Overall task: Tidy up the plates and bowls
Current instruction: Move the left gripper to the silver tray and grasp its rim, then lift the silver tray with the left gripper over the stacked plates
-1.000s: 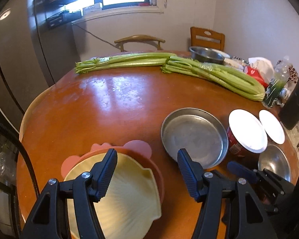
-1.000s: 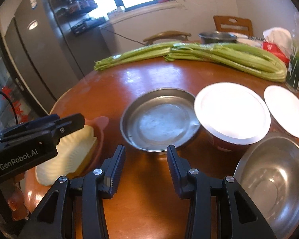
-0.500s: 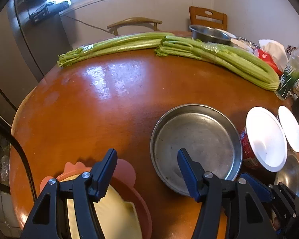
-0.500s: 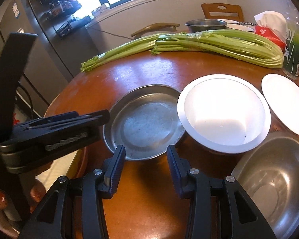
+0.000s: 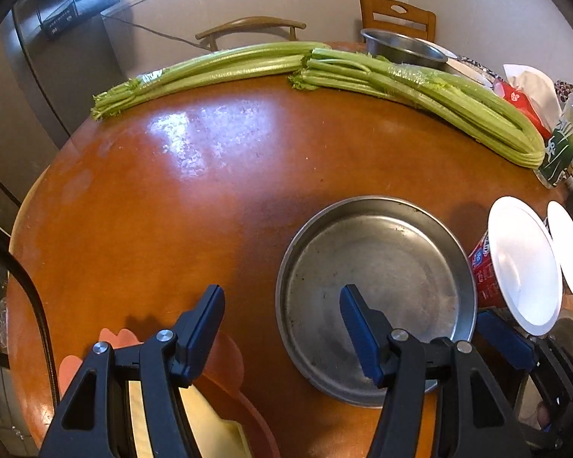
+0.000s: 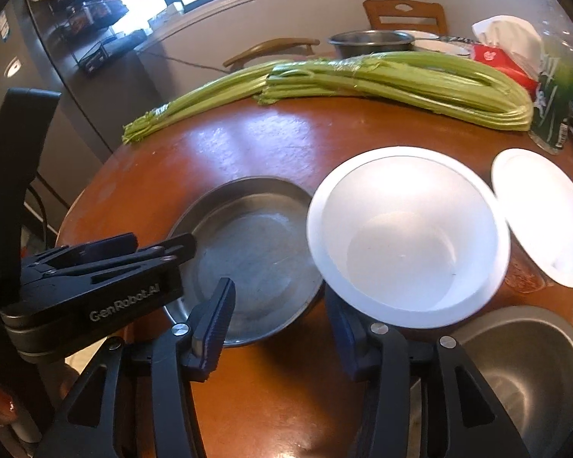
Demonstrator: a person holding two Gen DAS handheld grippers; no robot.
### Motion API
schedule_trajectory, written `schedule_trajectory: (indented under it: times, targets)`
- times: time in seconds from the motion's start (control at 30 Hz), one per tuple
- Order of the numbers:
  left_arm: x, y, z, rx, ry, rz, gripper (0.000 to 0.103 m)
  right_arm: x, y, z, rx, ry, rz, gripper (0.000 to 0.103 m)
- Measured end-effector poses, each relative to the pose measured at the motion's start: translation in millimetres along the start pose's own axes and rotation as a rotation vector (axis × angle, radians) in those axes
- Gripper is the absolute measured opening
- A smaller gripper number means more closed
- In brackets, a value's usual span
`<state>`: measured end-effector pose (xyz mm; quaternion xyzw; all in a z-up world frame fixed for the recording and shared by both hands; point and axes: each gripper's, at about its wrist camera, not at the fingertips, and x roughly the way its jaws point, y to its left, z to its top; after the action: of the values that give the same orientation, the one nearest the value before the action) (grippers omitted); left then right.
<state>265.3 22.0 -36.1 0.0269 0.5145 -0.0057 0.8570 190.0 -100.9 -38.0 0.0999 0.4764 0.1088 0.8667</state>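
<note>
A shallow round metal pan (image 5: pixel 374 297) (image 6: pixel 248 252) lies on the brown table (image 5: pixel 195 198). My left gripper (image 5: pixel 282 320) is open, hovering with the pan's left rim between its fingers and no pad pressing. Below it sits a cream shell-shaped dish (image 5: pixel 217 435) on a pink plate (image 5: pixel 229 358). My right gripper (image 6: pixel 280 322) has its jaws opening at the pan's near rim, nothing gripped. A white paper bowl (image 6: pixel 405 244) with red print stands just beyond its right finger. A second white bowl (image 6: pixel 542 221) and a steel bowl (image 6: pixel 515 374) are to the right.
Long celery bunches (image 5: pixel 420 91) lie across the far side of the table. Behind them are another steel bowl (image 5: pixel 401 47), a green bottle (image 5: pixel 561 145), a tissue pack and two wooden chairs. The left gripper's body (image 6: pixel 95 278) crosses the right wrist view's left side.
My left gripper has moved off the cream dish and over to the pan's left rim. My right gripper has closed in on the pan and white bowl, and its jaws have widened.
</note>
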Motion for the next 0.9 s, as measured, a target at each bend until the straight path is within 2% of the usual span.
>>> schedule_trajectory:
  times: [0.23, 0.27, 0.33, 0.37, 0.9]
  targets:
    - [12, -2, 1, 0.005, 0.031, -0.013, 0.062, 7, 3, 3, -0.022, 0.021, -0.020, 0.051]
    - [13, -2, 0, 0.006, 0.034, -0.018, 0.060, 8, 4, 2, -0.031, 0.024, -0.018, 0.051]
    - [16, -3, 0, 0.011, 0.051, -0.042, 0.047, 10, 6, 2, -0.044, 0.027, -0.004, 0.051]
    - [18, -4, -1, 0.013, 0.063, -0.045, 0.046, 11, 8, 1, -0.051, 0.032, 0.011, 0.051]
    - [-7, -2, -8, 0.013, 0.019, -0.038, 0.043, 0, 11, -5, -0.052, 0.001, 0.059, 0.050]
